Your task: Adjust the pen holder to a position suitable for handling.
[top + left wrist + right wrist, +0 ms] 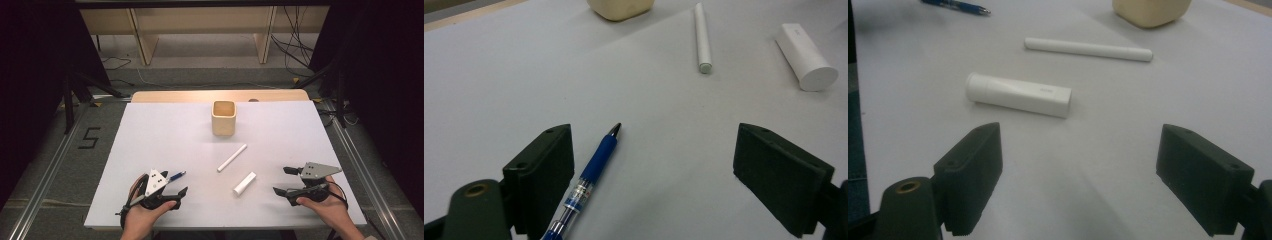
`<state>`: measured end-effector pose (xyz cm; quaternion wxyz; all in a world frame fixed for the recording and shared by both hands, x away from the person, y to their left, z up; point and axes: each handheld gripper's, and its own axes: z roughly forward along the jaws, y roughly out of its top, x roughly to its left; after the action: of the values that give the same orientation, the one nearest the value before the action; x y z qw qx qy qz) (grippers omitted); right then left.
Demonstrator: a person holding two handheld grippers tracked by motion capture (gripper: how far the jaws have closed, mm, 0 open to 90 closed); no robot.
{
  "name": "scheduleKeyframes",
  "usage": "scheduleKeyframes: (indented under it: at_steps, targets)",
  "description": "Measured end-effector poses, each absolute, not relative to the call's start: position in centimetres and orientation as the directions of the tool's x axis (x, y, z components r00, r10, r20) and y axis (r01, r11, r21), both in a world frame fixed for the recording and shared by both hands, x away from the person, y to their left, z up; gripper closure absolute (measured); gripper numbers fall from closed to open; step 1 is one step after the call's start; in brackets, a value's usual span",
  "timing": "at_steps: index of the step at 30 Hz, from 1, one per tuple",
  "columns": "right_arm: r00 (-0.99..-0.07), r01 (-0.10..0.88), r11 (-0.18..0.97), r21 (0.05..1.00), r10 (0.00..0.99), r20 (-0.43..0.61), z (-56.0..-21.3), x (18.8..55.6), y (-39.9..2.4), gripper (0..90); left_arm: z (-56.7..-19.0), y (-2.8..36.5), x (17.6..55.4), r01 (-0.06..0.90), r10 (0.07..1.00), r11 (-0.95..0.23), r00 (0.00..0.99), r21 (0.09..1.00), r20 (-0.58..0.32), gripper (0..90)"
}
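Left tool (176,188) spread w/ pen (591,172) lying btwn jaws, untouched; right tool (283,181) spread, empty, near tube (1018,94) on table (150,140).

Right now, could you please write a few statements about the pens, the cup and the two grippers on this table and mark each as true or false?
1. The blue pen lies between the open fingers of the left gripper. True.
2. The wooden cup lies tipped on its side. False: it stands upright, its opening facing up.
3. The right gripper is shut on the short white tube. False: its fingers are open and the tube lies on the table beyond them.
4. The long white pen lies between the cup and the short white tube. True.
5. The blue pen is inside the cup. False: it lies flat on the white table surface by the left gripper.
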<state>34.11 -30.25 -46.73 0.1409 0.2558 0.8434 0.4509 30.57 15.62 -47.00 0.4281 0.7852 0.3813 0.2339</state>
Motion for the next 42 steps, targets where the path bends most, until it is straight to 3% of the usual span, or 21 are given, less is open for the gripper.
scheduleKeyframes:
  at_steps: [42]
  targets:
    - [-0.836, 0.280, 0.469, 0.837, 0.548, -0.027, -46.9, 34.8, -29.1, 16.7, -47.3, 16.1, 30.3, 0.395, 0.813, -0.358, 0.578, 0.846, 0.074, 16.4]
